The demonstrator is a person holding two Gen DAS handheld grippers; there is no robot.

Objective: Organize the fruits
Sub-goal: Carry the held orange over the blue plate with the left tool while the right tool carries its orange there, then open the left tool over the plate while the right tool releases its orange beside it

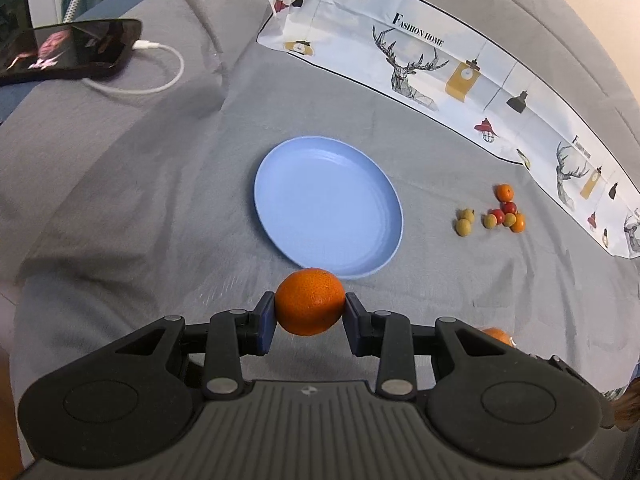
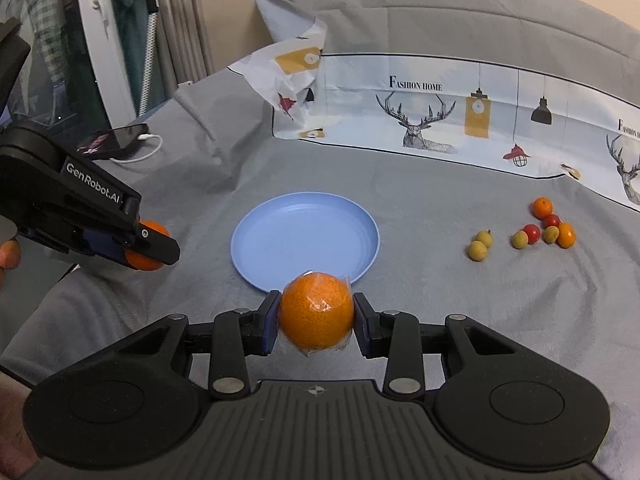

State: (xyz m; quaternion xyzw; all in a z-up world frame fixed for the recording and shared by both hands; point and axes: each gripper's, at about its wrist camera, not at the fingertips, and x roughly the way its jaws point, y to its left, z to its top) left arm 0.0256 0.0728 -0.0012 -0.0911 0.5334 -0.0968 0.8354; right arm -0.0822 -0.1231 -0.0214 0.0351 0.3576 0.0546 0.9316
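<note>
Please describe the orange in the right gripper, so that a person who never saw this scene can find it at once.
Find the blue plate on the grey cloth. In the right wrist view, the orange sits just before the plate's near rim, pinched between the right gripper's jaws. Unlike the bare orange in the left gripper, it wears a clear plastic wrap.

Left gripper (image 1: pixel 310 312), right gripper (image 2: pixel 316 318): jaws clamped.
</note>
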